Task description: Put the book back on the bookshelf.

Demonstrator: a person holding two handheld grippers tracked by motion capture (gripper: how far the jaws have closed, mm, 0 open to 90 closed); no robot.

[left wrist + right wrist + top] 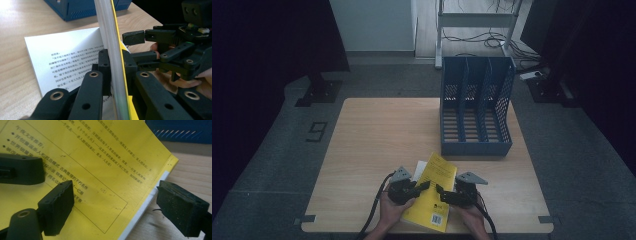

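Note:
A yellow paperback (435, 199) lies near the table's front edge, between my two grippers. My left gripper (423, 187) is shut on its yellow cover and a thick bunch of pages (108, 30), which stand lifted on edge between the jaws (116, 65). A white printed page (65, 57) lies flat underneath. My right gripper (441, 193) is open at the book's right side, and its pads (57, 205) straddle the yellow cover (100, 152) and its edge without pressing on it. From the left gripper view the right gripper (133, 47) also shows with its jaws apart.
A blue three-slot file rack (476, 107) stands at the table's back right, behind the book. The wooden table (377, 145) stretches to the left of it. A person's hands hold both grippers at the front edge. Cables trail off toward the person.

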